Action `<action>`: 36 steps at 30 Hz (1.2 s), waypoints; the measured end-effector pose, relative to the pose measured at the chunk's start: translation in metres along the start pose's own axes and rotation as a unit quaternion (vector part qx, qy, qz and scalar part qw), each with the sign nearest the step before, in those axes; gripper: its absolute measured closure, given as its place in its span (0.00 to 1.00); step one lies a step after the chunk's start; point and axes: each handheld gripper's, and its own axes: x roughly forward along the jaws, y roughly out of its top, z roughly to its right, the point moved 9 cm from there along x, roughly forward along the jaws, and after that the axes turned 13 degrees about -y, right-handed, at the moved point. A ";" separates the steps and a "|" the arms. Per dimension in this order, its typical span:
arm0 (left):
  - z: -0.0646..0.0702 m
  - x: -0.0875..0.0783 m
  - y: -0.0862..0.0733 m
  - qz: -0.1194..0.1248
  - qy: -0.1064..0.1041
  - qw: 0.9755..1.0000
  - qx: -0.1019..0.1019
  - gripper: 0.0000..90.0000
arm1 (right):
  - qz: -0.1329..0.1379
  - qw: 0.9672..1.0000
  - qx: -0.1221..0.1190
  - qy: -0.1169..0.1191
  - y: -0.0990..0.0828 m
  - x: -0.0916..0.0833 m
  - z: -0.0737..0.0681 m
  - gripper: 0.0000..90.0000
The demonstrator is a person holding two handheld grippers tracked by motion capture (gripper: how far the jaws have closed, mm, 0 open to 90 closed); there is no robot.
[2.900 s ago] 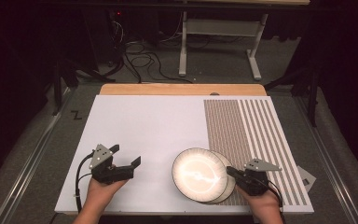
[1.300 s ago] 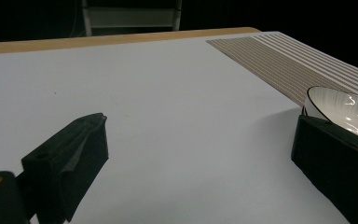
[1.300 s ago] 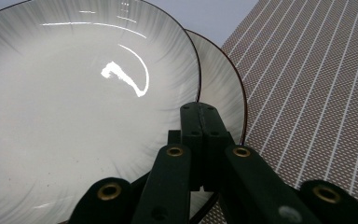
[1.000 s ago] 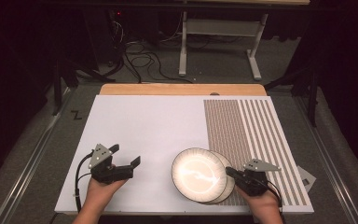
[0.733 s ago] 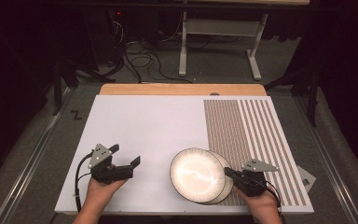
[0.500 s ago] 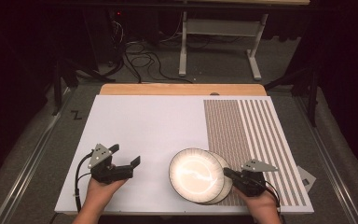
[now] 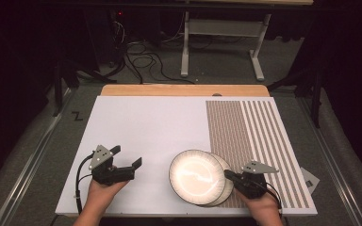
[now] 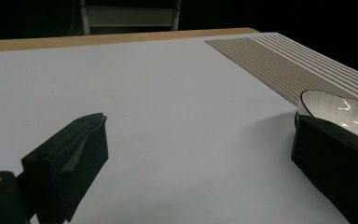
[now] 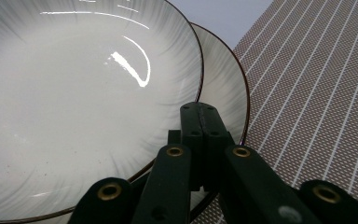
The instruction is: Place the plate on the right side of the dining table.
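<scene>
Two white plates with dark rims sit stacked at the near edge of the white board (image 7: 146,122). The upper plate (image 7: 197,176) (image 9: 74,102) is offset to the left, so a crescent of the lower plate (image 7: 225,163) (image 9: 223,84) shows on its right. My right gripper (image 7: 227,174) (image 9: 199,109) reaches in from the right, its jaws shut on the upper plate's rim above the lower plate. My left gripper (image 7: 126,156) (image 8: 198,135) rests on the board to the left of the plates, open and holding nothing. A plate's edge (image 8: 340,109) shows behind the left gripper's right jaw.
A brown striped mat (image 7: 250,141) covers the right part of the board, and the plates overlap its near left corner. A wooden strip (image 7: 184,90) runs along the far edge. Cables and a stand's legs (image 7: 217,52) lie on the floor beyond.
The upper plate has shifted a little to the left over the lower one, with the right gripper following it. The left gripper has stayed put.
</scene>
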 end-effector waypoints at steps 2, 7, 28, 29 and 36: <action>0.000 0.000 0.000 0.000 0.000 1.000 0.000 0.05 | -0.006 1.000 -0.016 0.014 -0.001 0.003 -0.011 1.00; 0.000 -0.002 0.000 0.003 -0.001 1.000 -0.003 0.05 | -0.002 0.999 -0.034 0.015 0.005 0.007 -0.025 1.00; 0.090 0.052 -0.018 -0.096 -0.168 0.975 -0.110 0.19 | -0.008 0.999 -0.052 0.012 0.001 0.007 -0.026 1.00; 0.093 0.055 -0.019 -0.099 -0.173 0.973 -0.115 0.20 | -0.009 0.999 -0.051 0.012 0.001 0.007 -0.026 1.00; 0.100 0.067 -0.022 -0.115 -0.181 0.965 -0.151 0.32 | -0.007 0.998 -0.057 0.010 0.001 0.006 -0.026 1.00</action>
